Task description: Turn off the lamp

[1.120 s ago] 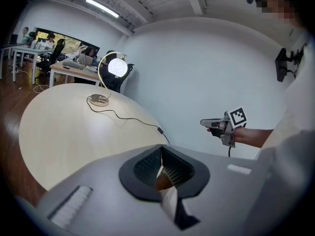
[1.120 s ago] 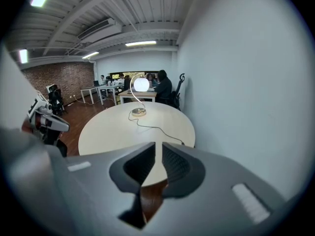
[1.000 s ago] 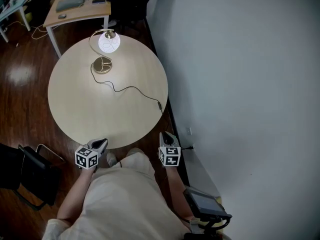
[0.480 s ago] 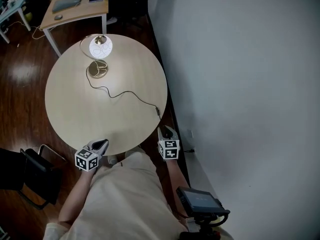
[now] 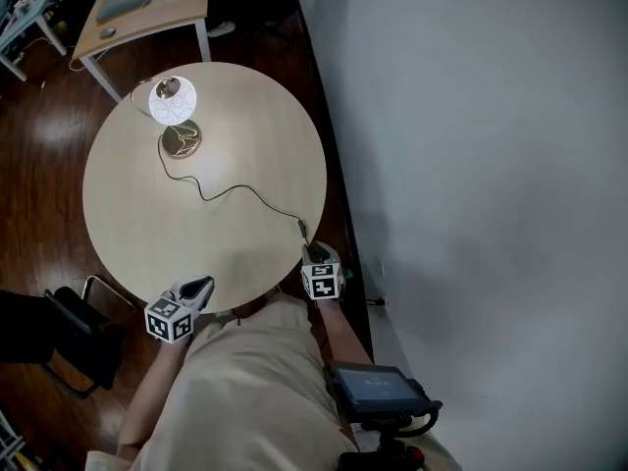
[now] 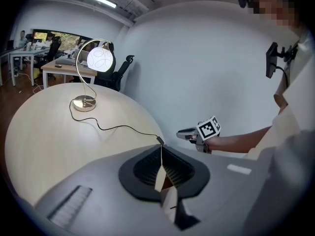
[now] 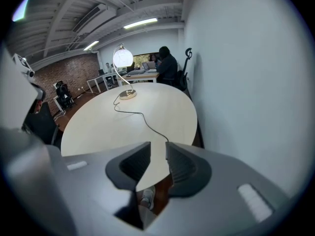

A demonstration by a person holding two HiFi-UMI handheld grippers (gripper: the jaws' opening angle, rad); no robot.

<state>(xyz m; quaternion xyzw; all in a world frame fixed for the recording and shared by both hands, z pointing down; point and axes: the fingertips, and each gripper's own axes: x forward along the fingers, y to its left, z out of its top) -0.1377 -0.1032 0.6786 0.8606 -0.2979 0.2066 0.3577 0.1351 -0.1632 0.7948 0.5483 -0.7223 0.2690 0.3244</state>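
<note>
- the lamp (image 5: 172, 99) stands at the far left of the round table (image 5: 137, 234), with its ball shade glowing white, so it's on; the gold base (image 5: 182, 142) sits right below the shade in the head view
- a thin black cord (image 5: 235, 189) snakes from the base across the tabletop to a small inline switch (image 5: 302, 229) near the table's right edge, close to the grey wall (image 5: 471, 165)
- the right gripper (image 5: 316, 253) is at the near right rim of the table, tips just short of that switch; can't tell if they touch it
- in the right gripper view the jaws are spread and have just been opening; only tabletop and a bit of floor show in the gap, with nothing between the pads, and the cord's end shows just past the right-hand jaw tip
- the left gripper (image 5: 201, 285) hangs at the near left rim, well apart from the lamp and cord; its own view shows the jaws pressed together with nothing pinched
- the left gripper view also catches the right gripper out past the table edge, marker cube on top
- background stuff: a wooden desk (image 5: 147, 18) beyond the table; a dark chair (image 5: 59, 332) on the wood floor (image 5: 39, 145) — down by the person's left side
</note>
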